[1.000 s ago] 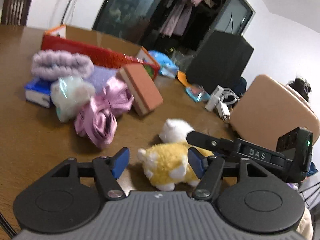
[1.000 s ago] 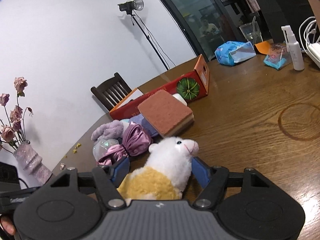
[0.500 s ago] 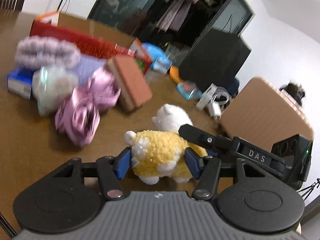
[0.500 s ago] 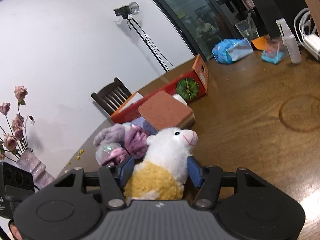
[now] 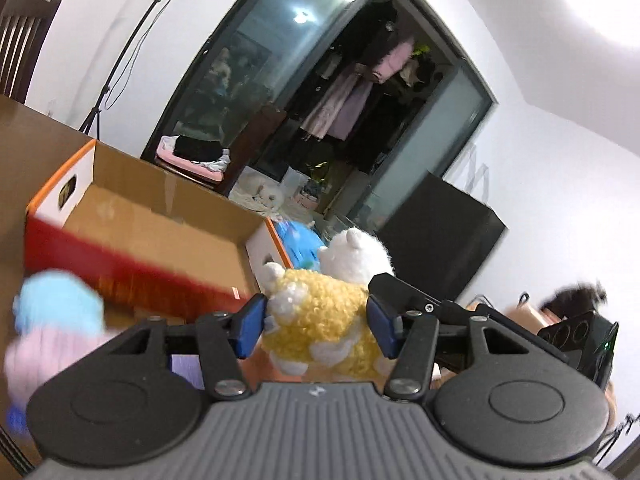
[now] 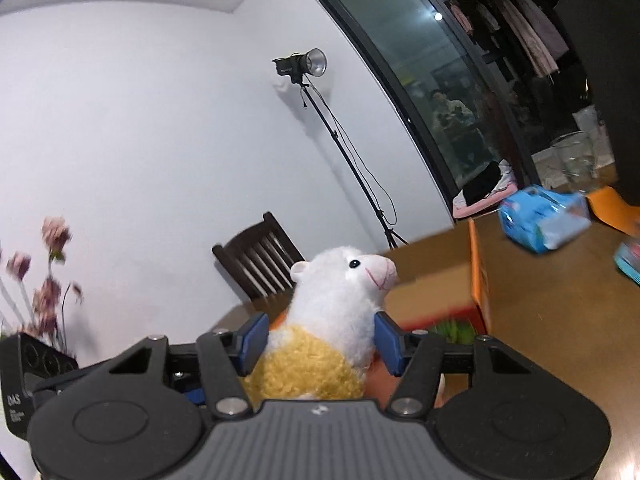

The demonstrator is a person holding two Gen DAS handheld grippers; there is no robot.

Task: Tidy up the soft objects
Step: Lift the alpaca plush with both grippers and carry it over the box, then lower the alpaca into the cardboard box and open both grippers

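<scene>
I have the toy sheep (image 5: 320, 316) pinched by both tools at once: my left gripper (image 5: 316, 326) is clenched on its curly yellow body, and my right gripper (image 6: 320, 338) squeezes it where white neck meets yellow fleece. It hangs in the air, just in front of the open cardboard box (image 5: 160, 224). I judge it light and very squashy, so the pads sink in. The stuffed body is the best hold; the head would flop. With 2 grips it should not slip, though the fleece could tug if I pull apart.

Fluffy plush alpaca (image 6: 332, 320), matt cardboard box (image 5: 160, 224), smooth wooden table (image 6: 560, 320).
</scene>
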